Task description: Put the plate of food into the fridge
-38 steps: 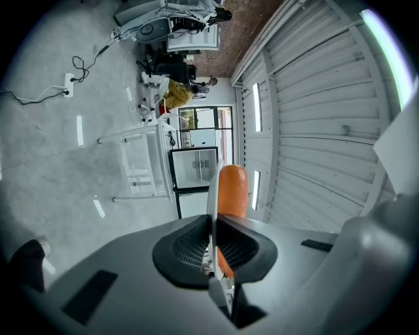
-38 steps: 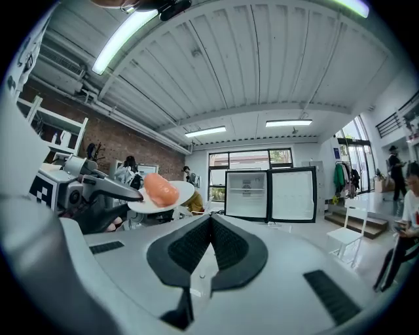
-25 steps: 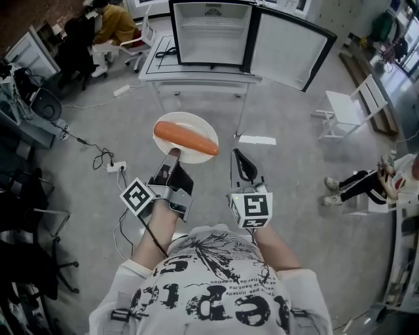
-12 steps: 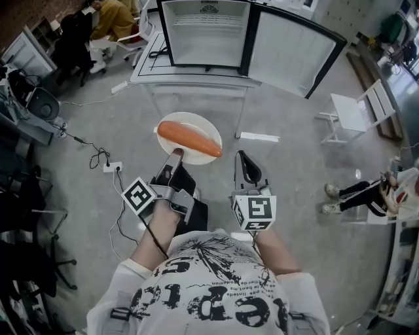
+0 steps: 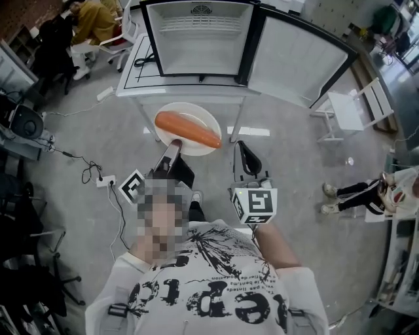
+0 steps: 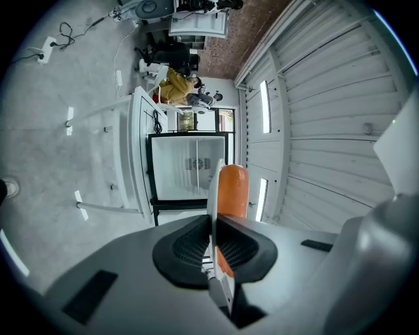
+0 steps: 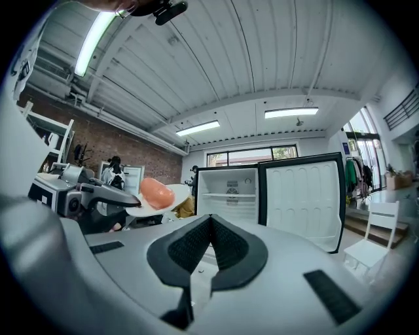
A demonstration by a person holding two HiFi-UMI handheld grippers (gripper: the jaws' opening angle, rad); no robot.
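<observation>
A white plate [image 5: 196,116] carries a long orange sausage [image 5: 186,129] and hangs in the air just short of the table edge. My left gripper [image 5: 174,148] is shut on the plate's near rim; in the left gripper view the plate [image 6: 214,190] stands edge-on between the pads with the sausage [image 6: 232,191] beside it. The small fridge [image 5: 199,36] stands on a white table [image 5: 141,82], its door [image 5: 301,57] swung open to the right and its inside bare. My right gripper [image 5: 243,156] is shut and holds nothing, level with the left one. In the right gripper view the plate [image 7: 175,193] shows at left, the fridge [image 7: 231,190] ahead.
A white folding chair [image 5: 350,108] stands right of the fridge door. A power strip [image 5: 105,180] and cables lie on the floor at left. People sit at desks at the far left [image 5: 88,16], and a seated person's legs [image 5: 350,186] show at right.
The person has walked forward: the fridge and table have come closer. The plate, still in my left gripper, now hangs near the table's front edge. Both grippers keep their state.
</observation>
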